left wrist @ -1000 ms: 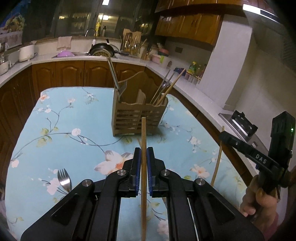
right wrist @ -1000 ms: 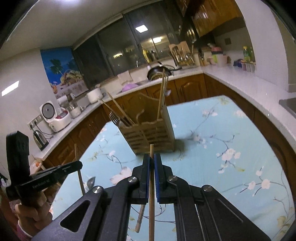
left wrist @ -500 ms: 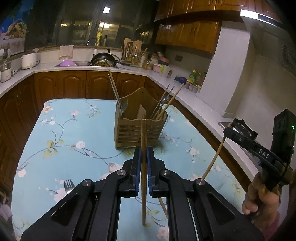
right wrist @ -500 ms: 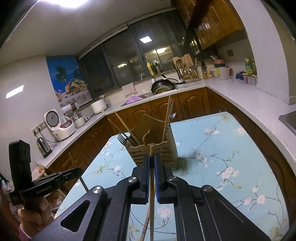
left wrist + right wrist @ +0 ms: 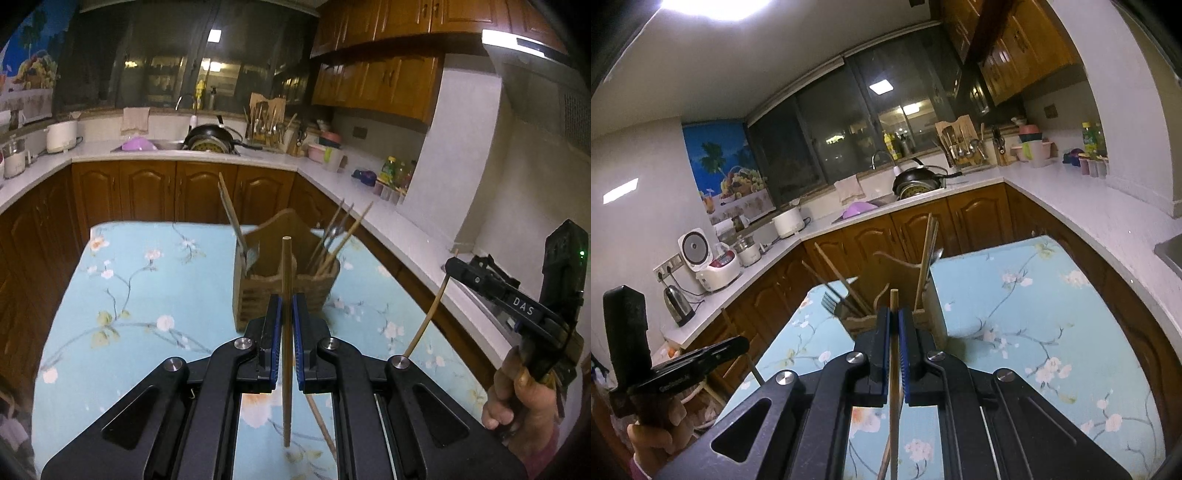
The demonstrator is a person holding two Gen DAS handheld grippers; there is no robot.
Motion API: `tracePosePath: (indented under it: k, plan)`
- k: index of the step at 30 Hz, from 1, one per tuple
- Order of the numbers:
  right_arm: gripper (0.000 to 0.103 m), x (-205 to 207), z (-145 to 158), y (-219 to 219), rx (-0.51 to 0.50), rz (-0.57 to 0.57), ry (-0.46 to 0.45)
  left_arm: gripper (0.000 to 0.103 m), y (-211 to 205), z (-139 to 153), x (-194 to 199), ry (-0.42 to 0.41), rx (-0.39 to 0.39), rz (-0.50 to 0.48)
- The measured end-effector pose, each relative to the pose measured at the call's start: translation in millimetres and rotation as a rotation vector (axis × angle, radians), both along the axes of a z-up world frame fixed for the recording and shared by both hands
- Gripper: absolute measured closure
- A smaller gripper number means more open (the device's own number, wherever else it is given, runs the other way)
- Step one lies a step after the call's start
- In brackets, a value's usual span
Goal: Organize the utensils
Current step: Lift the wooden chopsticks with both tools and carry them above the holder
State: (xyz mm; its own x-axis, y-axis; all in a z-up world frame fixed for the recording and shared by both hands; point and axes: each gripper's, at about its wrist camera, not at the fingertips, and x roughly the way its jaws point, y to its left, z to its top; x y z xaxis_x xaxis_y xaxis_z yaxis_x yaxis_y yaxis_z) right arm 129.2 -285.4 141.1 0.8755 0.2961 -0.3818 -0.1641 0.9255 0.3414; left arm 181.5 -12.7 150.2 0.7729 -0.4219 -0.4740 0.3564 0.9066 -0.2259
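My left gripper (image 5: pixel 287 299) is shut on a wooden chopstick (image 5: pixel 286 266) that stands upright between its blue pads. Behind it, the wooden utensil holder (image 5: pixel 255 295) stands on the floral blue tablecloth (image 5: pixel 147 295). It holds several chopsticks, a spoon and a fork (image 5: pixel 831 302). My right gripper (image 5: pixel 894 314) is shut on a second chopstick (image 5: pixel 894 299), just in front of the holder (image 5: pixel 938 314). Each view shows the other gripper at its side, the right one (image 5: pixel 448 264) with a slanted thin stick and the left one (image 5: pixel 744 343).
A loose chopstick (image 5: pixel 321 421) lies on the cloth under my left gripper. White counters with wooden cabinets (image 5: pixel 155 192) wrap around the table, carrying a black pan (image 5: pixel 208 138), a rice cooker (image 5: pixel 709 258) and a kettle (image 5: pixel 677 304). A person's hand (image 5: pixel 517 391) grips the right tool.
Both grippers have risen with their chopsticks still clamped, and the views tilt up toward the counters. The fork on the cloth has dropped out of the left view.
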Motion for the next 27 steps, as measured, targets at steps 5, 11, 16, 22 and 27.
tracePosePath:
  k: [5, 11, 16, 22, 27]
  plan:
    - [0.098, 19, 22, -1, -0.002, -0.023, -0.052, 0.098, 2, 24, 16, -0.053, -0.017, 0.024]
    - [0.098, 49, 62, -1, -0.008, -0.055, -0.152, 0.098, 4, 61, 51, -0.129, -0.047, 0.077]
    - [0.098, 79, 90, -5, 0.018, -0.098, -0.231, 0.098, 0, 90, 79, -0.202, -0.055, 0.116]
    - [0.098, 114, 101, -3, 0.008, -0.137, -0.283, 0.098, -8, 96, 115, -0.247, -0.048, 0.192]
    - [0.098, 134, 86, 2, -0.004, -0.143, -0.267, 0.098, -14, 67, 141, -0.228, -0.043, 0.241]
